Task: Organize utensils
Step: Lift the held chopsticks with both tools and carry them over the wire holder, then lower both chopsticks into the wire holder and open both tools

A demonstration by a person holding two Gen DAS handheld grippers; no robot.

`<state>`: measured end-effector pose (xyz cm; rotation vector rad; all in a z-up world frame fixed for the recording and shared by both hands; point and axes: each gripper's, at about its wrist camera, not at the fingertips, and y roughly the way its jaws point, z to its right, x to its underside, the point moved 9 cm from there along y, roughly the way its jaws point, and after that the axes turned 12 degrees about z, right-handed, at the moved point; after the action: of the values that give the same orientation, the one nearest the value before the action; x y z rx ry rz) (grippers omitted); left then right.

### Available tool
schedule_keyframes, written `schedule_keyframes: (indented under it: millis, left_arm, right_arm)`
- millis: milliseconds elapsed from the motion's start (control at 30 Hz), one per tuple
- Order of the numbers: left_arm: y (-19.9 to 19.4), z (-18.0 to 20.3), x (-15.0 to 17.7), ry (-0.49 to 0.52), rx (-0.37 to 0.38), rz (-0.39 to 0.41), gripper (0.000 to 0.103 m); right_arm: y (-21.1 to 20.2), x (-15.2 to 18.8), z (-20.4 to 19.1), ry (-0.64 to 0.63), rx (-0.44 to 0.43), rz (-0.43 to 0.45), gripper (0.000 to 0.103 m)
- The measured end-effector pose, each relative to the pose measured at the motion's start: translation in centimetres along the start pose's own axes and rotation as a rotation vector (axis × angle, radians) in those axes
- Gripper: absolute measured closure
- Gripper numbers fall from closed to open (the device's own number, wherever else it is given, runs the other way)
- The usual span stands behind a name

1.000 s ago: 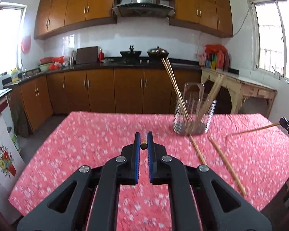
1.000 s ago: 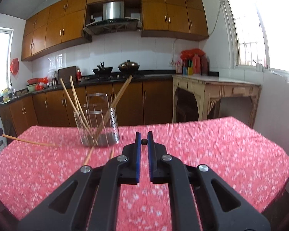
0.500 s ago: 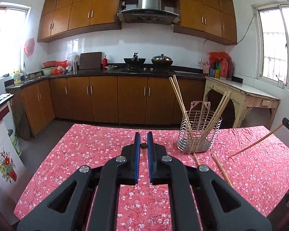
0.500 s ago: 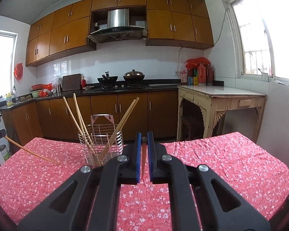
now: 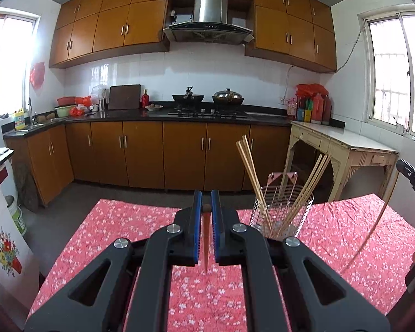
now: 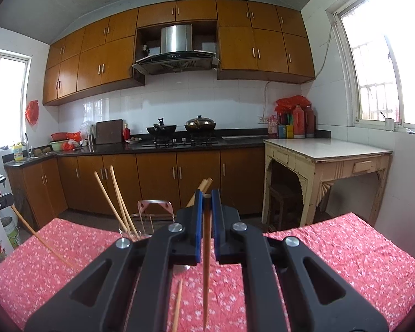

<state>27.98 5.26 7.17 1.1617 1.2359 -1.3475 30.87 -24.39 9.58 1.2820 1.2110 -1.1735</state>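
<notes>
A: What is held nearest the cameras?

B: A chopstick is clamped in each tool. The left gripper (image 5: 206,209) is closed on one chopstick (image 5: 206,246), which hangs point-down between the blue pads (image 5: 197,221). The right gripper (image 6: 206,195) is likewise closed on a second chopstick (image 6: 206,262), pinched close to its blunt top end.

A: And just beyond the jaws?

B: One loose chopstick (image 6: 177,303) is seen lying on the red floral tablecloth (image 6: 332,251), partly hidden by the right tool. Farther out, the wire utensil holder (image 5: 280,213) is stood on the cloth, with several chopsticks (image 5: 249,171) leaning in it at different angles. It is seen ahead and to the right of the left tool, and ahead and to the left of the right one.

A: How are the sticks expected to handle?

B: They are judged light, stiff and smooth, so a firm pinch near the thick end is favoured; held there, the thin tip can be swung over the rim and dropped in. A slip or a pivot between the pads is the risk to be watched.

A: And farthest off?

B: Brown cabinets (image 5: 185,155) and a stove counter are seen against the tiled wall.
</notes>
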Motion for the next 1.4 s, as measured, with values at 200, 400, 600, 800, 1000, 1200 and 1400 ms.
schedule_keyframes:
  millis: [200, 400, 600, 800, 1000, 1200, 1400]
  left_arm:
    - [0.7, 0.5, -1.5, 0.005, 0.017, 0.021, 0.096]
    - [1.2, 1.0, -2.5, 0.007, 0.038, 0.04, 0.096]
    - [2.1, 2.3, -5.0, -0.008, 0.075, 0.062, 0.096]
    - [3.8, 5.2, -10.2, -0.014, 0.121, 0.114, 0.096]
    - [6.6, 8.2, -14.8, -0.022, 0.121, 0.163, 0.096]
    - [9.5, 11.0, -15.8, 0.004, 0.129, 0.167, 0.096]
    - [12.6, 12.4, -14.9, -0.003, 0.124, 0.152, 0.096]
  right_arm:
    - [1.2, -1.1, -0.7, 0.008, -0.024, 0.011, 0.095]
    - [2.1, -2.2, -0.8, 0.014, -0.041, 0.027, 0.095]
    - [3.3, -5.0, -1.2, 0.05, -0.061, 0.067, 0.095]
    - [5.4, -9.7, -2.2, 0.066, -0.077, 0.134, 0.095]
    - [9.4, -11.8, -3.5, 0.072, -0.091, 0.14, 0.095]
    - [13.5, -10.8, -4.8, 0.068, -0.099, 0.115, 0.095]
    - [16.3, -9.7, -5.0, 0.079, -0.093, 0.101, 0.095]
